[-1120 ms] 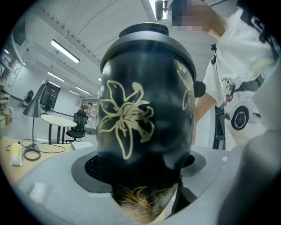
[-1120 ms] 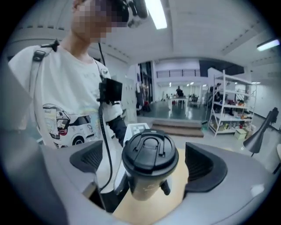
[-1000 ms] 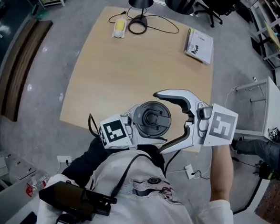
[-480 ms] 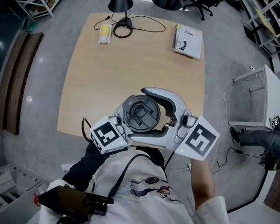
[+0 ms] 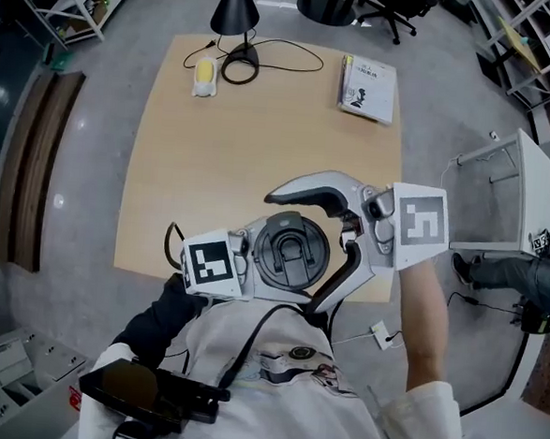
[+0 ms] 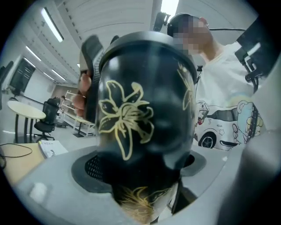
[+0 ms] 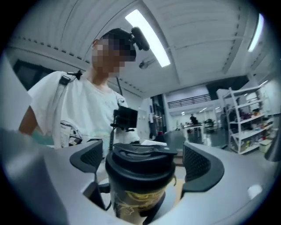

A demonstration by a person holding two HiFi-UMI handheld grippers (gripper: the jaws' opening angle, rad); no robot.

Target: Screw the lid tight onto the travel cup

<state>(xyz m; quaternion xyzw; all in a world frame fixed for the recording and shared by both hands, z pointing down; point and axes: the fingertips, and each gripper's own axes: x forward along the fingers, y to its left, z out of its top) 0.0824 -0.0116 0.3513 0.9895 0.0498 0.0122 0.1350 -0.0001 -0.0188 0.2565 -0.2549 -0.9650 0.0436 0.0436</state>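
A black travel cup [image 6: 145, 118] with a gold flower print is held above the table's near edge, my left gripper [image 5: 274, 265] shut on its body. In the left gripper view the cup fills the space between the left gripper [image 6: 140, 171] jaws. From above I see its black lid [image 5: 291, 253] with a flip tab, sitting on the cup. My right gripper [image 5: 290, 251] straddles the lid [image 7: 140, 158]; its jaws are opening, and its pads [image 7: 197, 162] stand apart from the lid's rim on both sides. The printed cup body [image 7: 136, 200] shows below the lid.
The wooden table [image 5: 263, 119] carries a black lamp [image 5: 235, 9] with its cable, a yellow object [image 5: 204, 73] and a book [image 5: 367, 89] at its far edge. A white stand [image 5: 530, 194] is on the floor to the right. Shelving lines the room's edges.
Half a second ago the right gripper's jaws were closed round the lid; now they have spread off it and the gripper has swung back to the right. The cup has shifted slightly nearer.
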